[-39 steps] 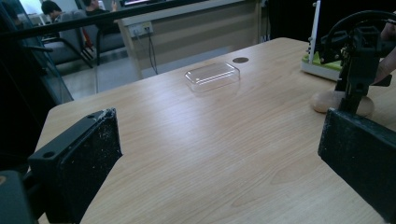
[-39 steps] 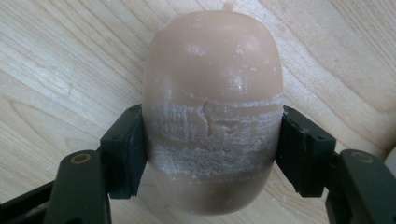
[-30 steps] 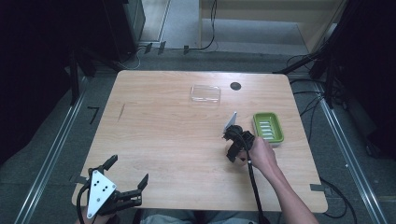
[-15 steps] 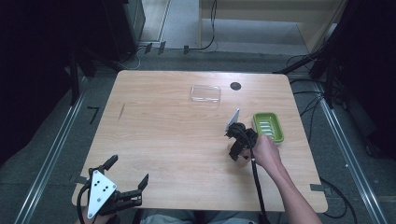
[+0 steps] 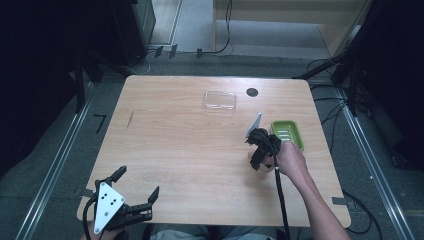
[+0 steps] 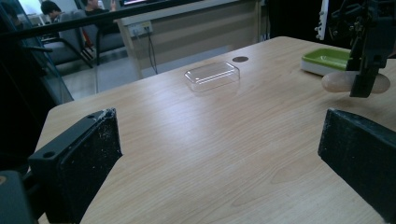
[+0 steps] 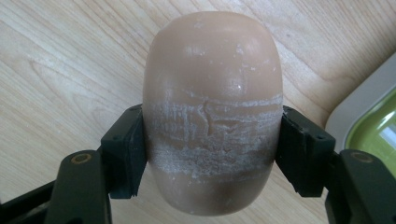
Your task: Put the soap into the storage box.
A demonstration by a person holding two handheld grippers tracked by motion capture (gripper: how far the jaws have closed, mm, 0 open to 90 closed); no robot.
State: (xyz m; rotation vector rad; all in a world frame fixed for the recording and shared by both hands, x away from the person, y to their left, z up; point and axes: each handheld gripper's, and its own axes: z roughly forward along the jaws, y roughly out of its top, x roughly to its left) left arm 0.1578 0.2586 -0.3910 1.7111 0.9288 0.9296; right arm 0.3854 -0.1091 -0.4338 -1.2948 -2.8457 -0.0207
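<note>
A beige oval soap bar [image 7: 212,107] sits clamped between the pads of my right gripper [image 7: 212,154], which is shut on it just above the wooden table. From above, the right gripper [image 5: 257,159] and the soap [image 5: 266,168] hang beside the near-left corner of a green soap dish [image 5: 287,134]. My left gripper [image 5: 140,180] rests at the table's near-left corner, open and holding nothing. In the left gripper view its wide-apart jaws frame the table, and the soap [image 6: 334,81] and dish [image 6: 327,58] lie far right.
A clear plastic lid [image 5: 220,100] lies at the back middle of the table, with a small black round hole [image 5: 252,92] to its right. The table's edge [image 5: 345,200] runs close to the right of the dish. Cables trail on the floor around.
My right gripper has lifted a little with the soap and drifted slightly right toward the green dish. The left gripper has stayed put.
</note>
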